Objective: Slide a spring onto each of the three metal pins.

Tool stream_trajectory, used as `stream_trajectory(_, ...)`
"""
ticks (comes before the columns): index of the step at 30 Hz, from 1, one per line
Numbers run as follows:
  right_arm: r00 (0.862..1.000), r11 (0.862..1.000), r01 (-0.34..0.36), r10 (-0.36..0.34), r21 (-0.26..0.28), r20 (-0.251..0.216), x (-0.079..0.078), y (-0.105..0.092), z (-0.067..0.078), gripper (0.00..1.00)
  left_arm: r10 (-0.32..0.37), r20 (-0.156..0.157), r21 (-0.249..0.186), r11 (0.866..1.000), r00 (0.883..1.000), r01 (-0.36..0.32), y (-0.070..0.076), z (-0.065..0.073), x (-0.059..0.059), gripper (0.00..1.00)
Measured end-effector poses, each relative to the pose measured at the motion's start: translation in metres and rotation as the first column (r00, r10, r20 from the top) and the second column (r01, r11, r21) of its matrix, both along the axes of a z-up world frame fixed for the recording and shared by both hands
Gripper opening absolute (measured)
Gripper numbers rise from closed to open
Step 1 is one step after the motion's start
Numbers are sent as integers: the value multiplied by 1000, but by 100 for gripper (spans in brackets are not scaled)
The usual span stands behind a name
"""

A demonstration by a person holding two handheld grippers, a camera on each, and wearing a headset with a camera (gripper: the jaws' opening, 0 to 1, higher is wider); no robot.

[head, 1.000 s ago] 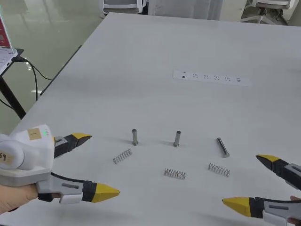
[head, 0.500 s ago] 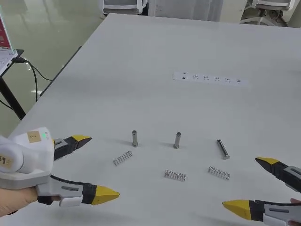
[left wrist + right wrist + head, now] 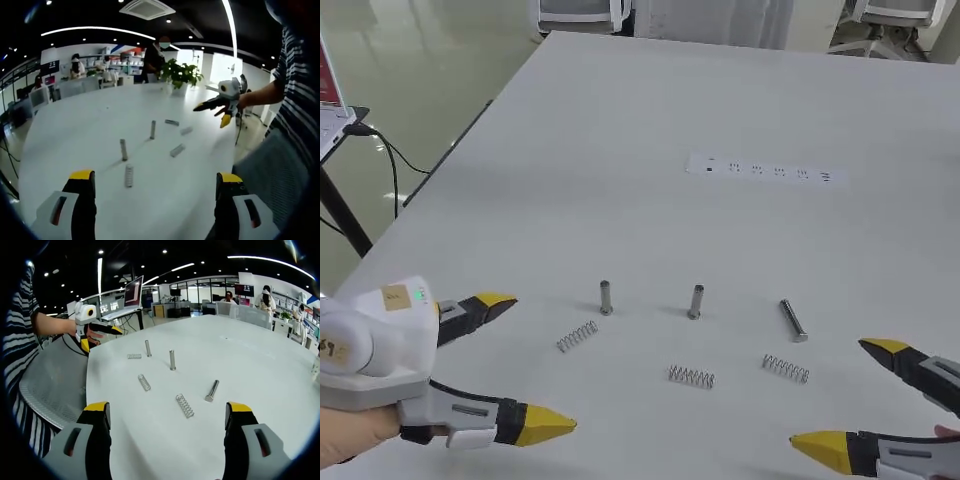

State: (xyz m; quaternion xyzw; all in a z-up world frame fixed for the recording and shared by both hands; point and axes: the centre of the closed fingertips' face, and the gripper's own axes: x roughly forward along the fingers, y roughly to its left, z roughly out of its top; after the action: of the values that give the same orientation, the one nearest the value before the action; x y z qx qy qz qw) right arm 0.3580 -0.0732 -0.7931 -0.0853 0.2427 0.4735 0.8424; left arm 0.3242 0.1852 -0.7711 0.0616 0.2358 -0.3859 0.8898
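The left gripper (image 3: 532,362) is hovering low over the near-left part of the table (image 3: 620,130), its jaws standing wide apart and holding nothing. Just ahead of those jaws the left spring (image 3: 577,336) is lying flat, and just beyond it the left pin (image 3: 606,297) is standing upright. Further right, the middle spring (image 3: 691,376) is lying in front of the upright middle pin (image 3: 696,300), roughly midway between the two grippers. The right spring (image 3: 786,369) is resting just ahead of the right gripper (image 3: 835,392), and just past it the right pin (image 3: 792,319) is lying on its side rather than standing. The right gripper's jaws are likewise gaping and empty.

No spring is sitting on a pin, so the task looks to be only starting, with the reach for a first spring as the step in hand. The next move is calling for one pair of jaws to close gently across a thin spring lying flat on the surface. The spring's bore then has to be lined up over a pin tip. The fallen pin is probably going to need standing up, or steadying by the other gripper.

The table is plain, pale and matte, and is carrying a white power strip (image 3: 767,171) well beyond the pins. To its left a cable (image 3: 392,165) is trailing over a glossy floor (image 3: 440,60), and chairs (image 3: 580,12) are standing at the far end.
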Motion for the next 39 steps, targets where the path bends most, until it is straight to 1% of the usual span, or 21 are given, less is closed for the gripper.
stream_trajectory(3, 1000, 1000, 6, -6, 8, 1, 1, 0, 1, 95, 14, 2, -11, 1000, 1000, -14, 2, 2, 2, 98)
stream_trajectory(5, 1000, 1000, 5, -5, 8, 3, 1, 0, 2, 95, 20, 7, -8, 1000, 1000, -20, 4, 2, 3, 98)
stream_trajectory(10, 1000, 1000, 4, -4, 7, 4, 2, 0, 1, 95, 26, 8, -10, 1000, 1000, -26, 6, 3, 4, 98)
stream_trajectory(15, 1000, 1000, -5, 5, 16, 14, 1, 2, 3, 95, 17, 9, -21, 1000, 1000, -17, 3, 4, 4, 98)
stream_trajectory(21, 1000, 1000, -17, 17, 4, 5, -3, 3, 0, 95, 16, 8, -27, 1000, 1000, -15, 1, 4, 6, 98)
stream_trajectory(26, 1000, 999, -27, 27, -19, -10, -6, -1, -5, 95, 23, 4, -39, 999, 1000, -23, 1, 5, 8, 98)
stream_trajectory(29, 999, 999, -27, 27, -19, -22, -8, -3, -7, 93, 26, 1, -38, 999, 1000, -25, 2, 3, 8, 98)
stream_trajectory(35, 999, 1000, -23, 23, -18, -25, -10, -3, -6, 93, 34, -3, -46, 998, 999, -34, 3, 2, 7, 98)
stream_trajectory(37, 999, 1000, -22, 21, -6, -27, -10, -2, -4, 93, 32, -2, -51, 998, 1000, -32, 2, 3, 7, 98)
stream_trajectory(39, 999, 1000, -17, 18, 27, -37, -11, 1, 0, 93, 29, -5, -46, 999, 1000, -29, 2, 2, 7, 98)
